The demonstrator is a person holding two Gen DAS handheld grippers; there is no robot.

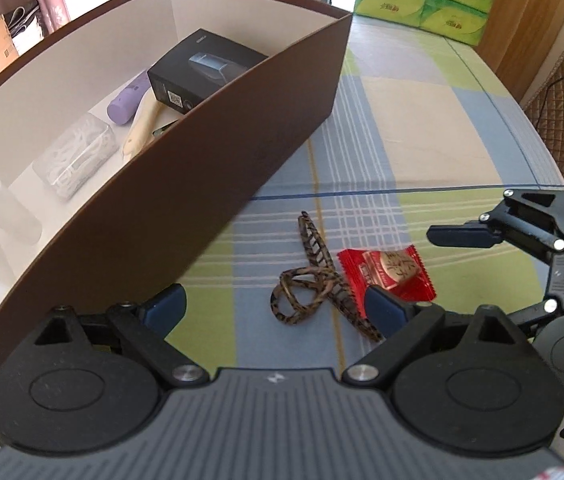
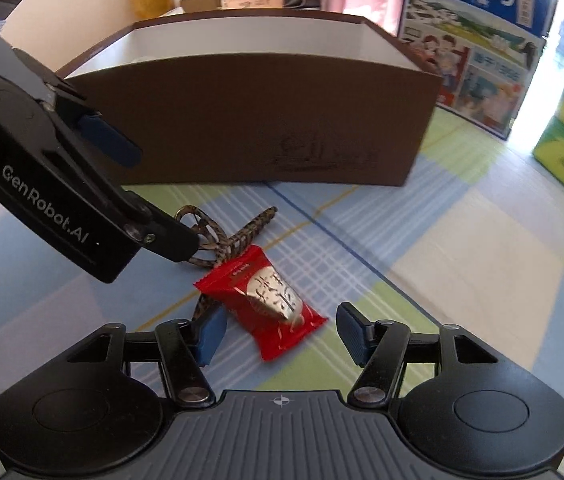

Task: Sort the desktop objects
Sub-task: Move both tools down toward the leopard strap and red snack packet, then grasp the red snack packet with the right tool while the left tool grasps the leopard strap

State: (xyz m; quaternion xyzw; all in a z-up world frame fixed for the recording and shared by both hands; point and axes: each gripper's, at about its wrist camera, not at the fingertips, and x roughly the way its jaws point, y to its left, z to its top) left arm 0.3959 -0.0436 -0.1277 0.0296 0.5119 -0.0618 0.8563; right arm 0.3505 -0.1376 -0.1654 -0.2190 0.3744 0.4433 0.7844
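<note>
left claw [image 1: 273,300]: spread wide, nothing pinched, straddling the brown mottled plastic hair claw clip [image 1: 314,280] lying flat on the checked tablecloth [image 1: 422,128], probably lining up to grab it.
right claw [image 2: 277,334]: half spread, not pressing yet; the red foil candy packet [image 2: 265,300] sits between its pads [image 2: 209,330].
brown cardboard box [image 2: 241,128]: just beyond both claws, tall wall to clear.
open room: bare cloth to the right claw's right.

Both wrist views look steeply down, close — sharing the hair clip [image 1: 314,280] and brown box [image 2: 265,120].
</note>
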